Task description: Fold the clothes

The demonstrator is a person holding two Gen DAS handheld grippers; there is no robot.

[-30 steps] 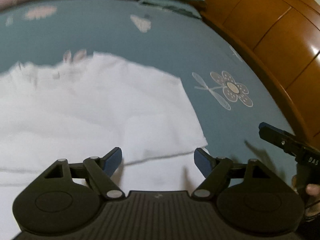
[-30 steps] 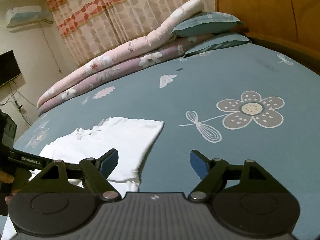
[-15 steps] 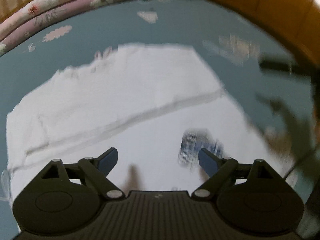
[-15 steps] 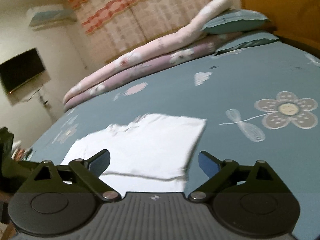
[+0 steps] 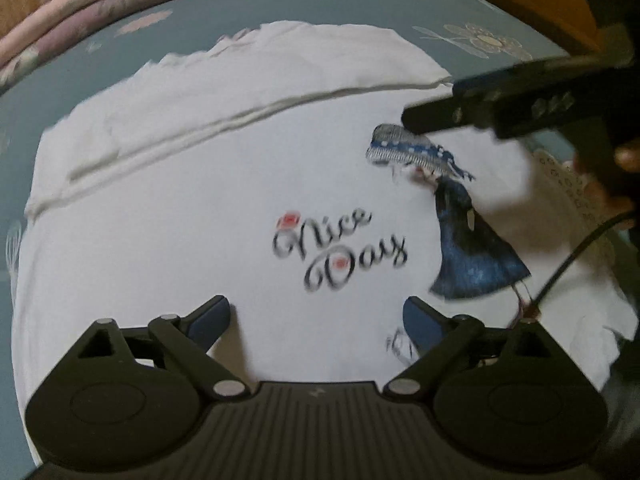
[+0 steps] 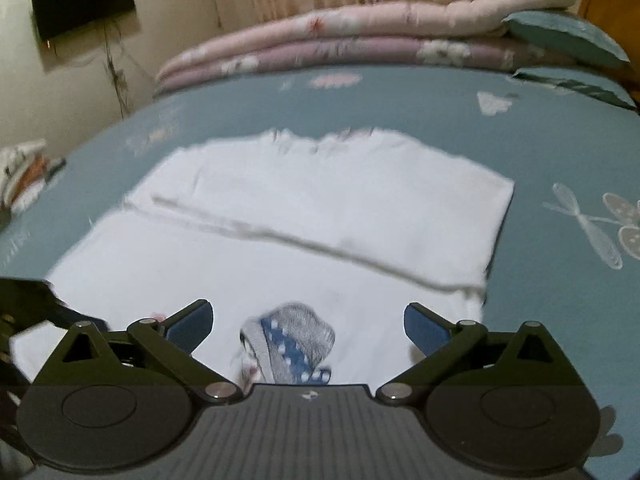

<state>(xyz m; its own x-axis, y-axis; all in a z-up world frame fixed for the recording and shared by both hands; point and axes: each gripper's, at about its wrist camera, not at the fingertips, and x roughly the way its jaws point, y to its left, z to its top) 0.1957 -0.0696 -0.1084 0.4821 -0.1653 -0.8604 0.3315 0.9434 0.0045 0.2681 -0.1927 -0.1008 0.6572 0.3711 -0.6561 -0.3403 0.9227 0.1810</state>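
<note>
A white cotton T-shirt (image 5: 192,216) lies spread flat on the teal flower-print bed sheet (image 6: 560,152), its long axis running across both views, with a folded band along the side nearer the rolled pink quilts (image 6: 360,36) at the bed's far edge. Its print shows a figure in a blue dress and grey hat beside the script words "Nice Day" (image 5: 340,250). The left claw (image 5: 316,316) and the right claw (image 6: 308,320) both hover over the shirt with jaws spread wide, gripping nothing.
</note>
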